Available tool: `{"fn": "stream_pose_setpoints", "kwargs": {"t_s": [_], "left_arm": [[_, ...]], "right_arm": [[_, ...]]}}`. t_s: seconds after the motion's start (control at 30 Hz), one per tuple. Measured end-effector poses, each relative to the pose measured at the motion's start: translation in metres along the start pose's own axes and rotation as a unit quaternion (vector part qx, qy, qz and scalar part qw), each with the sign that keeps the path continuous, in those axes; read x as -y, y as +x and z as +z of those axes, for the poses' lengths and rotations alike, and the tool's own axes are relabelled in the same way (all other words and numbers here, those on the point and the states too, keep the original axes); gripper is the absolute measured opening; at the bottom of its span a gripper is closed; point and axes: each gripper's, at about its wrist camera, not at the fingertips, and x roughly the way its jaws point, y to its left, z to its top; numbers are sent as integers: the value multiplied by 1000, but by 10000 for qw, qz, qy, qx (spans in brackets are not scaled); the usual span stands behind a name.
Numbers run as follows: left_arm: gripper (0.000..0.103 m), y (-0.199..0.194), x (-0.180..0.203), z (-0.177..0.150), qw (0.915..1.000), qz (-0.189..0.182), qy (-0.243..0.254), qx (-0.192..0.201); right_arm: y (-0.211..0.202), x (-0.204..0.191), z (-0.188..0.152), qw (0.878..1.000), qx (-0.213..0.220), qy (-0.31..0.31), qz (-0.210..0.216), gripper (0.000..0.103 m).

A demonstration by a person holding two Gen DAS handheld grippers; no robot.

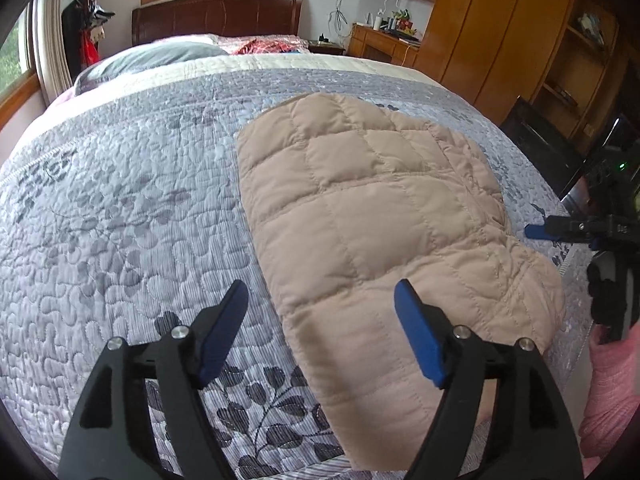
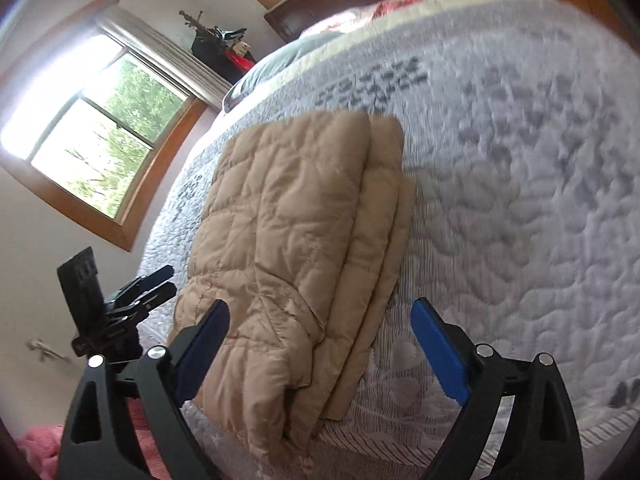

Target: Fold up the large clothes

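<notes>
A beige quilted jacket [image 1: 376, 216] is lying folded into a thick, roughly rectangular bundle on the grey leaf-patterned bedspread [image 1: 120, 208], near the foot edge of the bed. In the right wrist view the jacket [image 2: 288, 216] is seen from its side, and several stacked layers are showing along its right-hand edge.

The left gripper [image 1: 320, 320] is being held just above the near end of the bundle, its blue-padded fingers [image 1: 224, 328] spread wide apart and closing on nothing; one finger is hanging over the bedspread and the other over the jacket. The right gripper [image 2: 320, 344] is likewise being held with its fingers [image 2: 440, 352] wide apart, straddling the near corner of the bundle without pinching it. Whether any pad is touching the fabric cannot be told.

Each gripper is being caught by the other's camera: the right one [image 1: 560, 230] at the right edge of the bed, the left one [image 2: 152, 288] beside the jacket's left side.

Beyond the jacket, a grey pillow [image 1: 160, 58] is lying by the dark wooden headboard [image 1: 216, 20]. A wooden wardrobe [image 1: 500, 28] is standing to the right, and a wood-framed window [image 2: 100, 144] is letting in daylight.
</notes>
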Motion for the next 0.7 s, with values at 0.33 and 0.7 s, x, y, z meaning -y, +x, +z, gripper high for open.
{"fn": "stream_pose_setpoints", "kwargs": {"t_s": [0.33, 0.7], "left_arm": [[79, 13, -16, 0, 9985, -391, -301, -235], [87, 41, -32, 4, 9887, -1213, -684, -562]], "right_arm": [[24, 28, -3, 9971, -200, 362, 643, 95], [48, 41, -1, 9928, -359, 468, 1045, 97]]}}
